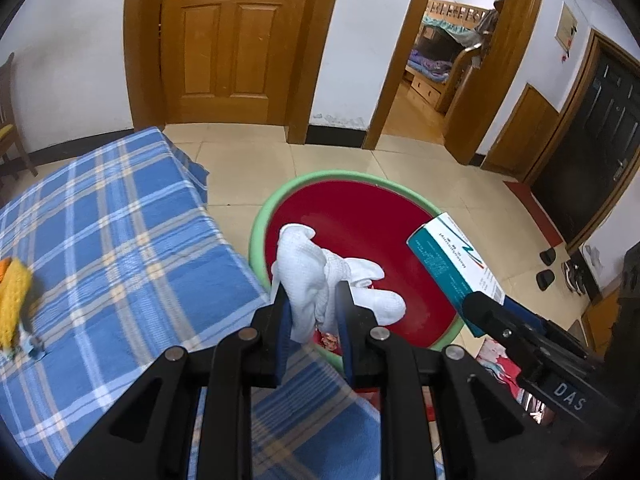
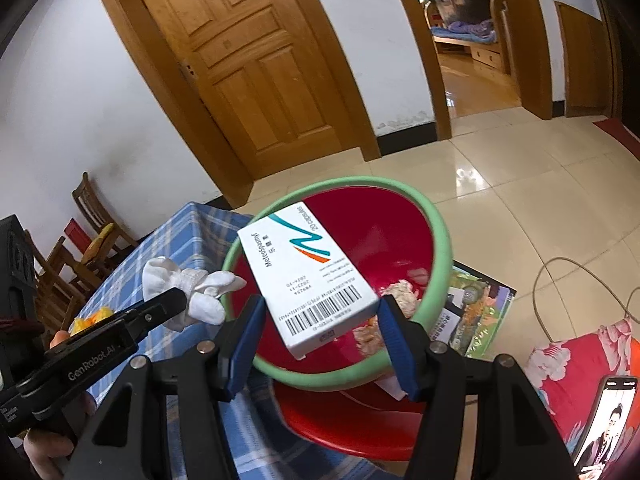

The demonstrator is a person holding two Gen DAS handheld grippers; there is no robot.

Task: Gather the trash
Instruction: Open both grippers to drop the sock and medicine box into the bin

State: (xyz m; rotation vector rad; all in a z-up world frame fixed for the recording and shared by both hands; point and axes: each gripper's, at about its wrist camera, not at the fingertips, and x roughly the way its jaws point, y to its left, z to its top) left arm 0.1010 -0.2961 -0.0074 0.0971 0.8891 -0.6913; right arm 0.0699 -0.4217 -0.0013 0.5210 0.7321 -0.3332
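Between your left gripper's [image 1: 312, 308] clenched jaws hangs a crumpled white paper towel [image 1: 320, 276], soft, light, above the red basin with a green rim [image 1: 280, 204]. Your right gripper [image 2: 320, 320] clasps a stiff white cardboard medicine box [image 2: 308, 276] by its long edges, also over that basin; squeeze gently.

One crumpled white cloth [image 1: 320, 276] and one white cardboard medicine box with a barcode [image 2: 308, 276] are in view. There is one red plastic basin with a green rim [image 2: 436, 224], one blue plaid tablecloth [image 1: 112, 216], one yellow knitted item [image 1: 14, 304], two black two-finger grippers [image 1: 314, 304] [image 2: 318, 326], one closed wooden panel door [image 1: 224, 36], and one smartphone with a lit screen [image 2: 608, 420].
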